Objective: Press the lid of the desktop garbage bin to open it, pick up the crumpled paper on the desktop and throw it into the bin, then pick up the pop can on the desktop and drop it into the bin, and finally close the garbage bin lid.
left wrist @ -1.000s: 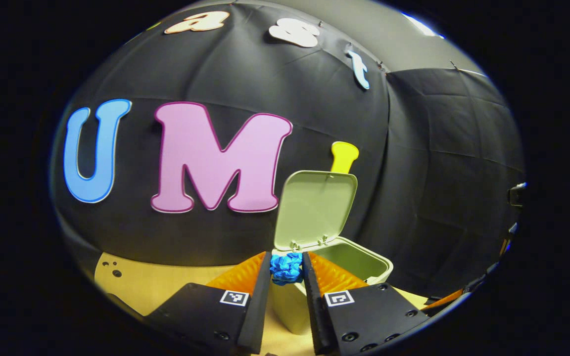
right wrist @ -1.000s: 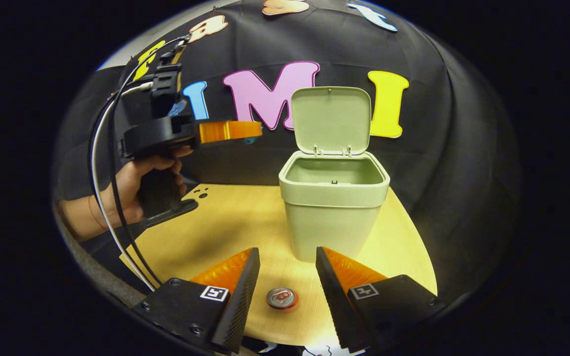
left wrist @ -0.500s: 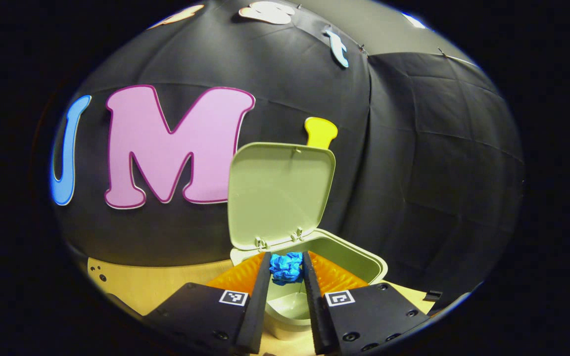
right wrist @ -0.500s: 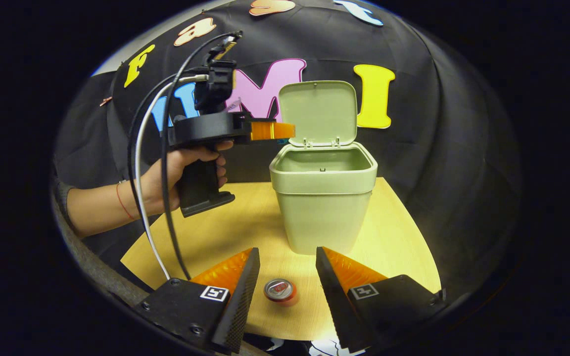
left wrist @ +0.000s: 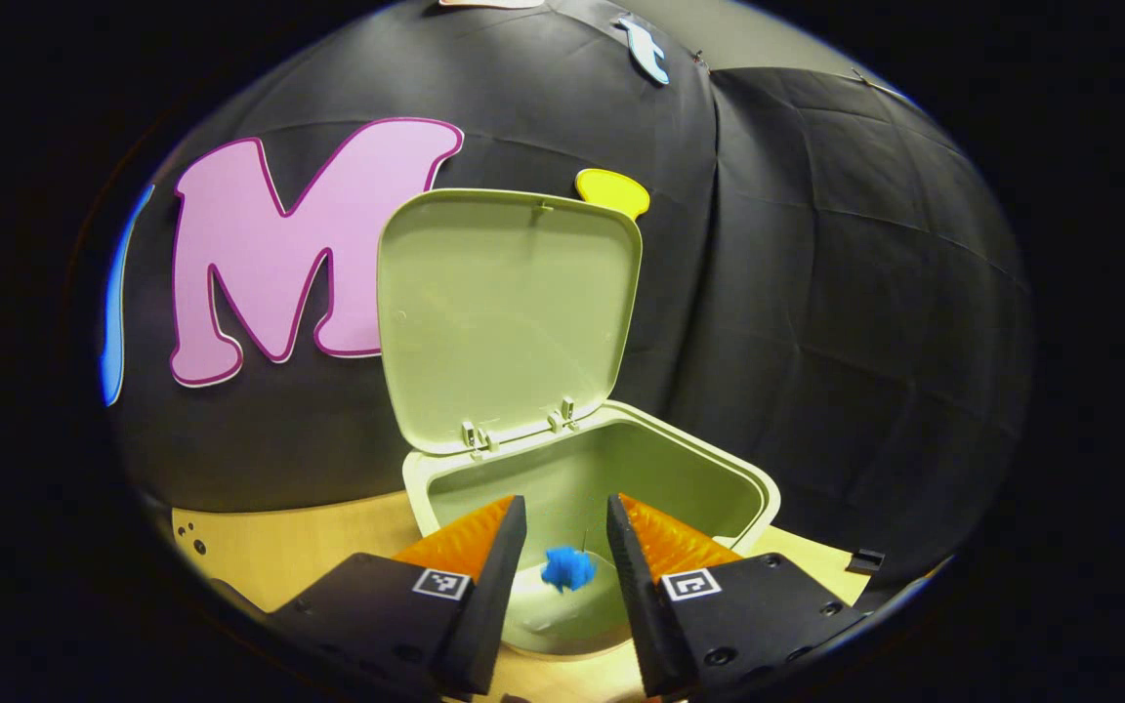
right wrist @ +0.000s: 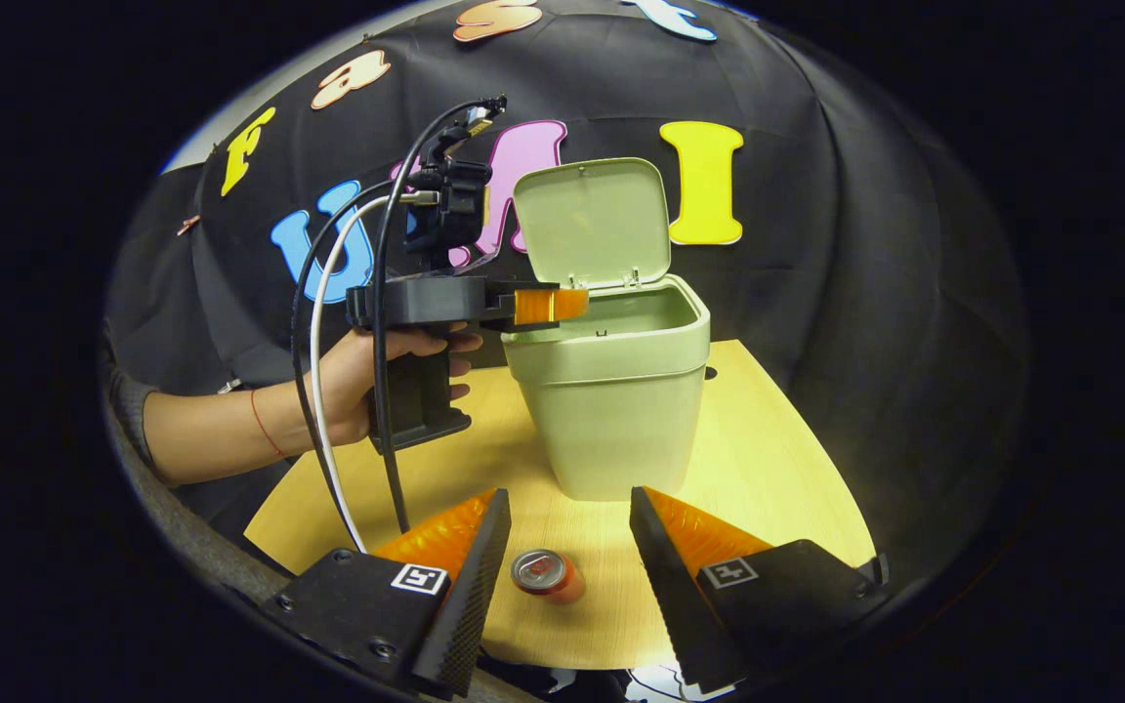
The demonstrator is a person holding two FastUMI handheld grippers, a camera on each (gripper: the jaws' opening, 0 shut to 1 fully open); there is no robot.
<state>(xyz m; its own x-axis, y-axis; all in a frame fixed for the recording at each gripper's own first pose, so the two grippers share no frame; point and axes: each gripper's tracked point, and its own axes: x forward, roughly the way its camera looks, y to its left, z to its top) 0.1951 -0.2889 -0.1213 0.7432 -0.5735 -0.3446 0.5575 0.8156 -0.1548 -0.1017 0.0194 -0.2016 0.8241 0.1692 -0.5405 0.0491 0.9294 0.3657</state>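
**Paper in the bin, can on the desk**

While your left gripper (left wrist: 567, 532) hangs over the mouth of the garbage bin (left wrist: 753, 488), its fingers stand apart with nothing between them. In the left gripper view the blue crumpled paper (left wrist: 568, 568) shows through that gap, down inside the bin near the bottom, touching neither finger. The bin's lid (left wrist: 504, 312) stands upright on its hinges at the back edge, its pale inner face turned toward you.

In the right gripper view you can see the same left gripper (right wrist: 553, 305) from the side, held level in your left hand (right wrist: 367, 376), with its fingertips just over the near left rim of the bin (right wrist: 611, 410). Cables loop down from the top of that gripper toward the near edge of the wooden desktop (right wrist: 777, 469). The lid (right wrist: 592, 223) is open there too.

Your right gripper (right wrist: 567, 547) is low over the near part of the desktop, its fingers spread wide. The pop can (right wrist: 545, 574) stands upright on the desk between them, seen from above, touching neither finger and closer to the left one. The can sits in front of the bin, apart from it.
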